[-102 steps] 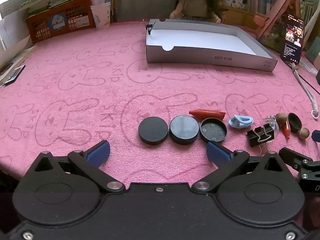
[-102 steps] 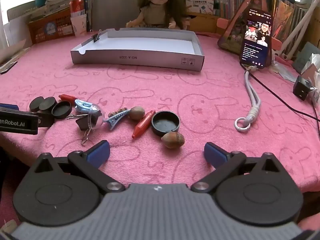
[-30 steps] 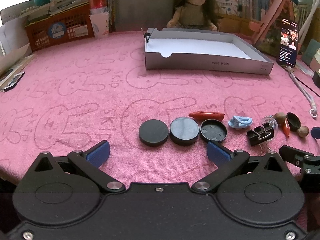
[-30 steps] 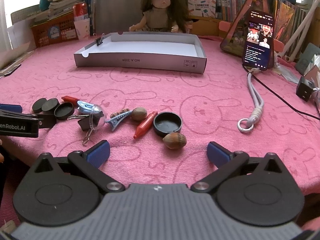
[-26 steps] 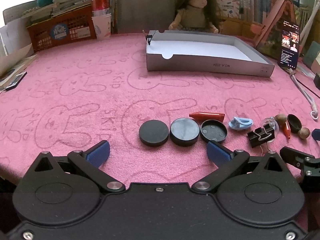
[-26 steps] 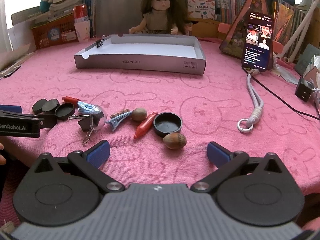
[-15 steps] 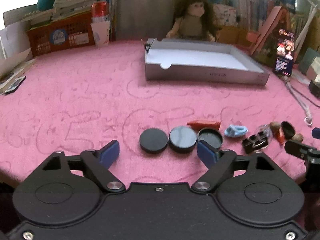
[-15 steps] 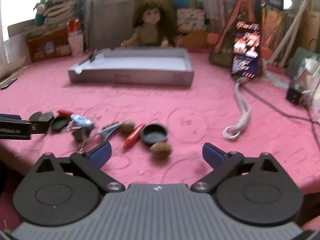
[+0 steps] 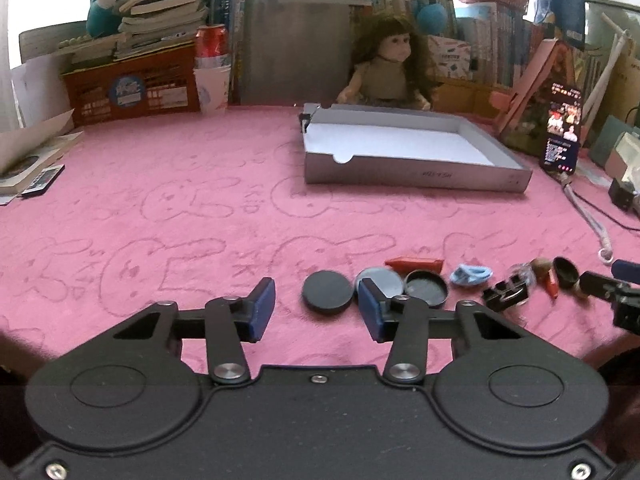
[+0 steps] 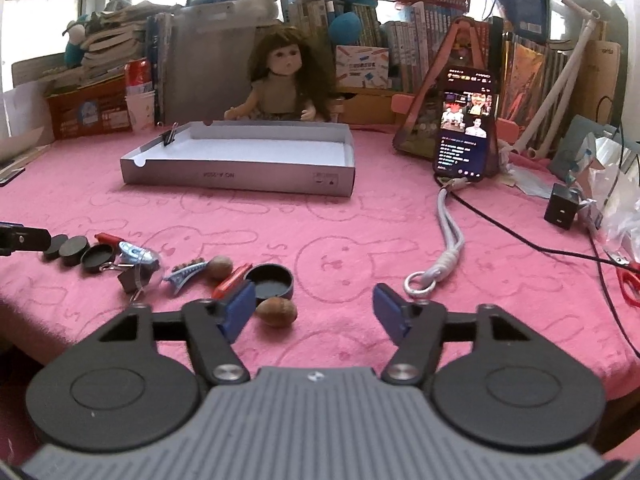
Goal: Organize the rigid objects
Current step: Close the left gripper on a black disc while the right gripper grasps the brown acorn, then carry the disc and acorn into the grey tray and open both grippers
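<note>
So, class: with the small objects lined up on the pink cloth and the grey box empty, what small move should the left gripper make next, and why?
Probably ease the left gripper down onto the nearest black disc. Its jaws are closing on nothing, the disc lies on the cloth beyond the fingertips, and the grey box holds nothing yet.

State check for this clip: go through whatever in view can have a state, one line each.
Left gripper: jaws closing, nothing between them.
Right gripper: jaws closing, nothing held.
Box: open, inside bare, a binder clip on its wall.
Phone: screen on, propped upright.
Black cap: hollow side up.
Doll: sitting upright.
</note>
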